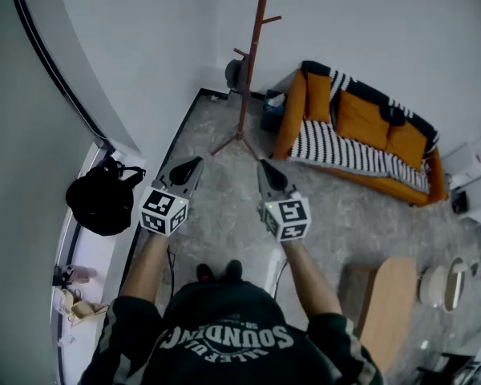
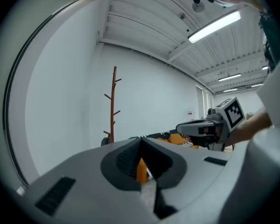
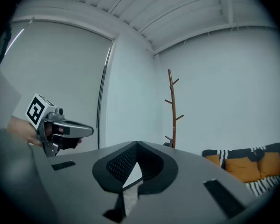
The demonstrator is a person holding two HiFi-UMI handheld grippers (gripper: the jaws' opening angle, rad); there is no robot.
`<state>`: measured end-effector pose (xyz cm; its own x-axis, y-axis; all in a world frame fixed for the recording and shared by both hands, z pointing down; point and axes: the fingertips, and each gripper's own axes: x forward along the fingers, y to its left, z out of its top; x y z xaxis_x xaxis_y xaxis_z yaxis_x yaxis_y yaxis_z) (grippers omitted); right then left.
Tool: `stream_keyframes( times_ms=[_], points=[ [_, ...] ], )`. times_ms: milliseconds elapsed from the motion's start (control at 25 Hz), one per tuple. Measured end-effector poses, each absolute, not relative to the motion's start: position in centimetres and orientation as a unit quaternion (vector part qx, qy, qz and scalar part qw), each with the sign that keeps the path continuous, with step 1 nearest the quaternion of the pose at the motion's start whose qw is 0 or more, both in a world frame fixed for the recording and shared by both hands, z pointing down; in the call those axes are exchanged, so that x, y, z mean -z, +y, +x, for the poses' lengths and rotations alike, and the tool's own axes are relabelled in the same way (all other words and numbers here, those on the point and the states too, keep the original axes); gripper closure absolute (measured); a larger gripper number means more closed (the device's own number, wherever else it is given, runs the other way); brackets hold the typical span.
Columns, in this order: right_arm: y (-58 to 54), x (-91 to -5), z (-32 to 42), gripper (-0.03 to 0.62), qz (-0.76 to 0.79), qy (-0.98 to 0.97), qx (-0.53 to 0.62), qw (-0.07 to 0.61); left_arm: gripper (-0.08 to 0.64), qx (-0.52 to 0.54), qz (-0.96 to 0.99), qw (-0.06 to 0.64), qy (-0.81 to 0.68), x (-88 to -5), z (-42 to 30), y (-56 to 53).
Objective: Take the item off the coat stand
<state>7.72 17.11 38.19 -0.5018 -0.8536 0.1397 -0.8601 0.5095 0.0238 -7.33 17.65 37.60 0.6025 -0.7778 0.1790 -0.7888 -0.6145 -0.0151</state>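
A tall brown wooden coat stand [image 1: 255, 54] rises near the room's far corner. A dark item [image 1: 234, 72] hangs low on it, close to the wall. The stand also shows in the left gripper view [image 2: 114, 104] and the right gripper view [image 3: 171, 107]. My left gripper [image 1: 196, 163] and right gripper [image 1: 262, 165] are held side by side in the air, pointing toward the stand and well short of it. Both are shut with nothing between the jaws. The left gripper's tips [image 2: 141, 141] meet, as do the right gripper's tips [image 3: 136, 143].
An orange sofa [image 1: 361, 131] with a striped blanket stands right of the stand. A black bag [image 1: 104, 197] lies on the white ledge [image 1: 92, 259] at the left. A wooden table [image 1: 389, 303] and a white round object [image 1: 442, 283] are at the lower right.
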Motion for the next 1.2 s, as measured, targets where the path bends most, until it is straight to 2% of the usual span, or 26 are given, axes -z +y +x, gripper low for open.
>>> stream_keyframes(
  times_ms=[360, 1200],
  points=[
    [17.2, -37.9, 8.5, 0.594, 0.492, -0.866, -0.027, 0.084, 0.56, -0.079, 0.902, 0.039, -0.422, -38.1, -6.0, 17.7],
    [12.2, -39.1, 11.1, 0.594, 0.465, -0.883, -0.028, 0.055, 0.56, -0.088, 0.88, 0.036, -0.466, -39.1, -4.1, 13.7]
  ],
)
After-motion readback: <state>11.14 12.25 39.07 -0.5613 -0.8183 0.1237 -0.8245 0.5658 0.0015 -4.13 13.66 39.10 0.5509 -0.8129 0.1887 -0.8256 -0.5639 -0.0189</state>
